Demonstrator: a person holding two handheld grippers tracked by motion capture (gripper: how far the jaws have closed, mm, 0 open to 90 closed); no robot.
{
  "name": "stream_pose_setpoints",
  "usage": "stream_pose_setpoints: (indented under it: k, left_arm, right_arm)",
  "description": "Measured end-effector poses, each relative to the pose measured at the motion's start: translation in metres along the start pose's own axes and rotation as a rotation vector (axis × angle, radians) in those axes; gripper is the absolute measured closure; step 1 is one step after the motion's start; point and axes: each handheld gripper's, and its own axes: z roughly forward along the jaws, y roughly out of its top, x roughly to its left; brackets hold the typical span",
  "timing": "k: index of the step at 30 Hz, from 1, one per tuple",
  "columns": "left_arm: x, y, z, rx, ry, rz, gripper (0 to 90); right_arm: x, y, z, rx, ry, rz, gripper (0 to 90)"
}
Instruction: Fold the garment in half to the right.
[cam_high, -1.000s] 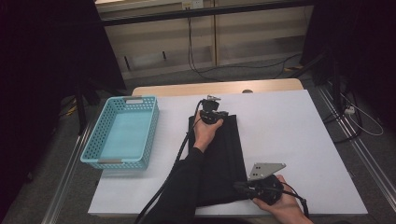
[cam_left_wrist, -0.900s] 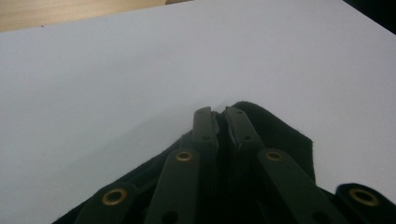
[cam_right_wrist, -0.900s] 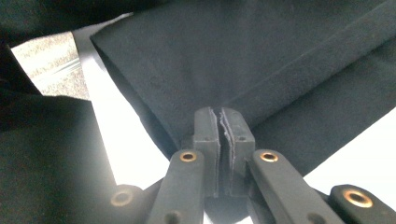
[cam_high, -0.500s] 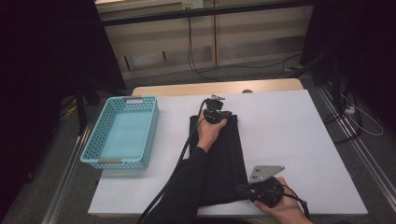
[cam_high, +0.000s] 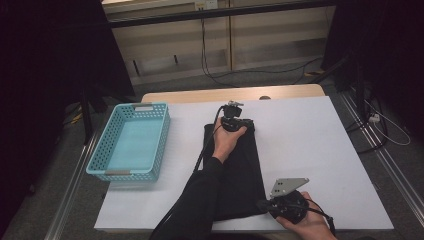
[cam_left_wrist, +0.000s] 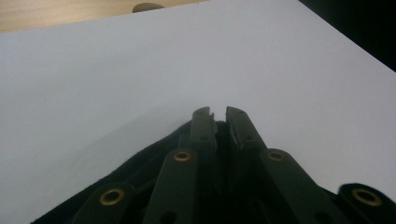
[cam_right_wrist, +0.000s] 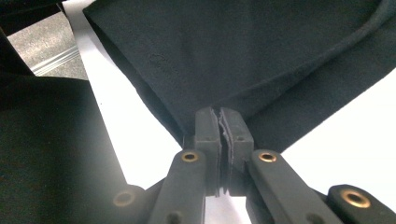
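A black cloth lies as a long folded strip down the middle of the white table. My left gripper rests at the strip's far end. In the left gripper view its jaws are shut on the edge of the cloth, with a thin slit left at the tips. My right gripper is at the strip's near right corner. In the right gripper view its jaws pinch a corner of the dark fabric, which spreads away above them.
A light blue plastic basket stands at the table's left side with nothing in it. Bare white tabletop lies to the right of the cloth. A wooden strip runs along the far edge. Dark floor and cables surround the table.
The left gripper has shifted slightly to the right at the cloth's far end. The right gripper has stayed where it was.
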Motion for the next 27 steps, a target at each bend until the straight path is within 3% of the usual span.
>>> stream_pose_setpoints:
  k: [6,13,22,27]
  left_arm:
    - [-0.004,0.001,0.000,-0.017,-0.025,0.011,76.3]
    - [-0.006,0.009,-0.017,-0.059,-0.027,0.008,64.8]
    - [0.006,0.006,-0.040,-0.072,0.036,0.008,43.1]
    - [0.012,0.000,-0.055,-0.077,0.085,0.029,31.2]
  right_arm:
    - [-0.003,-0.005,-0.004,0.006,0.005,0.018,87.0]
    - [-0.003,-0.009,-0.010,0.002,0.007,0.025,87.3]
    - [-0.004,-0.015,-0.016,0.007,0.011,0.041,85.2]
    - [-0.008,-0.014,-0.022,-0.043,-0.011,0.055,77.8]
